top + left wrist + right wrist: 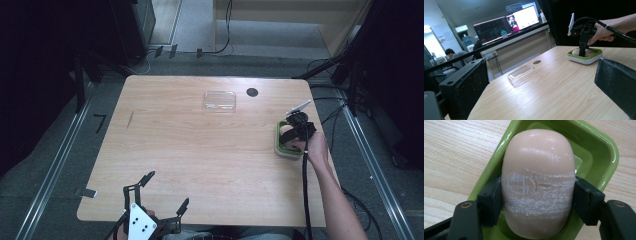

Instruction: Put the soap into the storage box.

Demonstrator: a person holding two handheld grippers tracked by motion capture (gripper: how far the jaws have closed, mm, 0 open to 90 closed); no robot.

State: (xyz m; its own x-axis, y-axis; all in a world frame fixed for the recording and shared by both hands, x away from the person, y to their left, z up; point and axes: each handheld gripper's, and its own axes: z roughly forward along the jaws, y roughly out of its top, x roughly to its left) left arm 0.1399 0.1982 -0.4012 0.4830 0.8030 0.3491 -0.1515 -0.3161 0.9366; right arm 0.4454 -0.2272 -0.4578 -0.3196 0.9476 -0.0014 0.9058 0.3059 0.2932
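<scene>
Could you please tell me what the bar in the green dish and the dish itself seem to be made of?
The soap bar looks like waxy, pale peach soap: smooth, with chalky white scuffs. The green dish seems glossy moulded plastic, given its sharp highlights and rounded rim.

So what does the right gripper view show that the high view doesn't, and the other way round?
Right gripper view alone: scuffed whitish marks across the pink soap bar, and the right hand-held gripper pressing its black pads on the bar's two sides. High view alone: the clear plastic lid lying at the table's far edge, a dark round hole beside it, and the left hand-held gripper open at the near edge. Both: the green soap dish on the wooden table with the right gripper in it.
</scene>
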